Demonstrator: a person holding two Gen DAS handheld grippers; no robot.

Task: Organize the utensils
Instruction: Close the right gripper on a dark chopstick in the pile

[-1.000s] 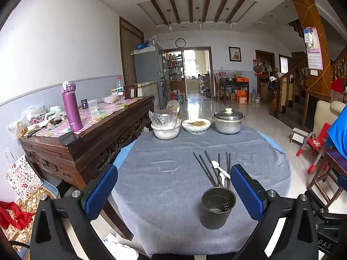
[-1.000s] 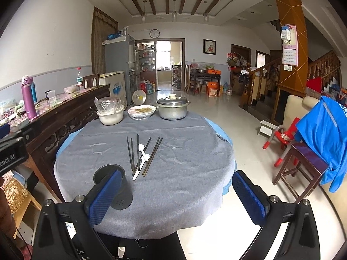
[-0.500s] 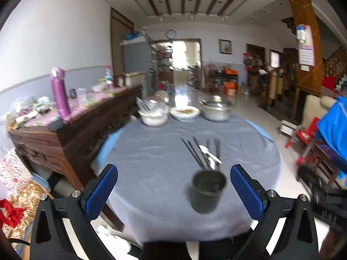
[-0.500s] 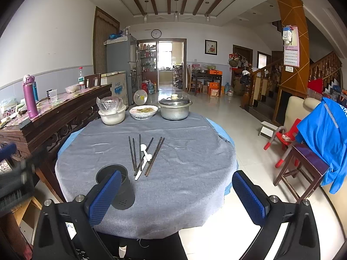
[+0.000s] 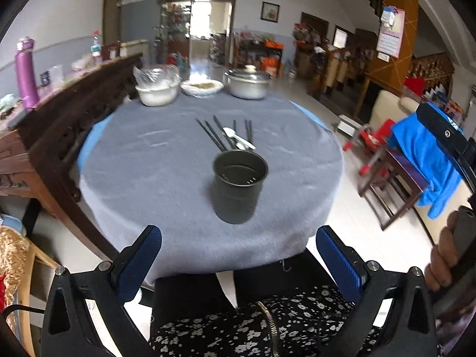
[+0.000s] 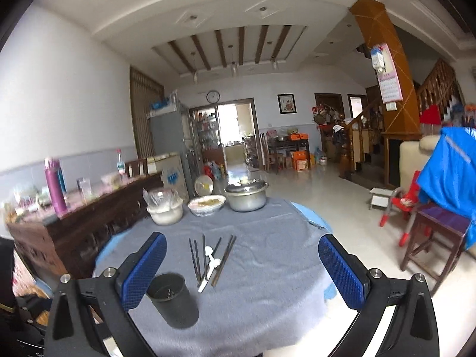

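Left claw [image 5: 238, 255] spread wide, empty, hanging off the near edge of the bench [image 5: 148, 160]; right claw [image 6: 242, 263] likewise wide and empty above it. Cup [image 5: 239, 186] upright near the edge; chopsticks [image 5: 212, 135] and spoons [image 5: 238, 138] flat just beyond.

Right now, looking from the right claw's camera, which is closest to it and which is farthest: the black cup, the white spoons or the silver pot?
1. The black cup, by the right claw's left finger, nearest.
2. The white spoons, mid-table among the chopsticks.
3. The silver pot, at the table's far edge, farthest.
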